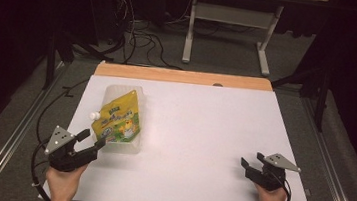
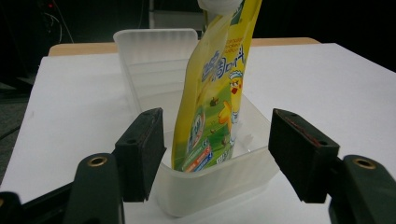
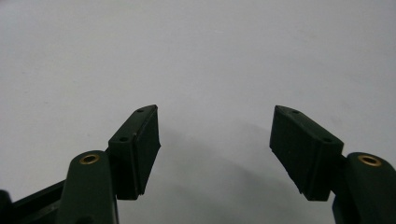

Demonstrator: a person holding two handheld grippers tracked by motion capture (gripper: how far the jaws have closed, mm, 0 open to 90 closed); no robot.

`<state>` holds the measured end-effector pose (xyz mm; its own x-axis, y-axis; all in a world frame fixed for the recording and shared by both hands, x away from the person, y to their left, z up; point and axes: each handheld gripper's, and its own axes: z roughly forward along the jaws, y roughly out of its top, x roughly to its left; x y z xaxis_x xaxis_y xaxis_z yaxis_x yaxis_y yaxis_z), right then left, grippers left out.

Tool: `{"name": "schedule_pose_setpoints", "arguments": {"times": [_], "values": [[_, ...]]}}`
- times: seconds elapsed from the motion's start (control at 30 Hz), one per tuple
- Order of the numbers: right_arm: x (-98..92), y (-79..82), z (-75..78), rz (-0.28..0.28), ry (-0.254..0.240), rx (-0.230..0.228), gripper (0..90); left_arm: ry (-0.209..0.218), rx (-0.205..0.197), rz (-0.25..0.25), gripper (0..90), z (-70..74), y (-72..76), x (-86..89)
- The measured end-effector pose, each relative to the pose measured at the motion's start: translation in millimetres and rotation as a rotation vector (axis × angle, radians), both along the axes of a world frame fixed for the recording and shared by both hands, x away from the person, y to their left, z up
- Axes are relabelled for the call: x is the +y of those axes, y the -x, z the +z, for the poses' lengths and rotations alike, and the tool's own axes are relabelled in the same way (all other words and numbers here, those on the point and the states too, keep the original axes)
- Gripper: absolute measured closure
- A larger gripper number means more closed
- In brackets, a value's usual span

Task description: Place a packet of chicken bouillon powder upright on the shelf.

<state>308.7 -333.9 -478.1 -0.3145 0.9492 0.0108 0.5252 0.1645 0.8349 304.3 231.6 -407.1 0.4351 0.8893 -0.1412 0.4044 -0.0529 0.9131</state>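
At the near left of the desk (image 1: 203,133), the left claw (image 1: 91,139) stands apart, its jaws flanking the near end of a clear plastic tub (image 2: 219,184) without pressing on it, as far as the view tells. A yellow pouch (image 1: 119,117) with a white cap stands tilted in the tub. At the near right, the right claw (image 1: 250,161) is apart over bare desk.

Unreadable Asian print on yellow pouch (image 2: 217,93)
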Motion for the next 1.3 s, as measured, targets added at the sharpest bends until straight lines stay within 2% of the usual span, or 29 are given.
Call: {"name": "schedule_pose_setpoints", "arguments": {"times": [0.1, 0.27, 0.43, 0.7, 0.77, 0.87, 1.0, 1.13, 1.3], "values": [[1.1, 0.7, 0.0, 0.010, 0.009, -0.011, 33.7, 0.000, 0.005, -0.004, 36.0, 1.0, 4.1, -3.2], [0.0, 1.3, 0.1, 0.000, -0.001, -0.017, 33.6, -0.003, -0.011, -0.028, 35.1, 3.8, 12.3, -10.1], [0.8, 1.7, 0.2, 0.000, 0.009, -0.018, 33.7, -0.024, -0.008, -0.032, 34.4, -0.2, 13.1, -17.0], [1.9, 2.1, 0.2, 0.006, 0.022, -0.024, 33.6, -0.025, -0.030, -0.052, 33.4, -1.3, 18.0, -30.4], [1.8, 2.5, 0.2, 0.001, 0.017, -0.023, 33.6, -0.026, -0.027, -0.059, 33.1, -1.7, 17.5, -33.1], [1.6, 1.8, 0.1, -0.004, 0.018, -0.018, 33.7, 0.006, -0.011, -0.089, 33.1, -2.4, 14.8, -38.5], [1.9, 1.6, 0.1, -0.007, 0.019, -0.016, 33.7, -0.023, -0.009, -0.119, 33.3, -4.2, 9.7, -51.4], [1.7, 1.3, 0.0, -0.009, 0.017, -0.016, 33.7, -0.011, -0.001, -0.146, 33.4, -6.2, 5.2, -63.1], [1.2, 1.5, 0.0, -0.007, 0.014, -0.018, 33.7, -0.016, 0.005, -0.172, 33.7, -7.7, 1.5, -74.5]]}}
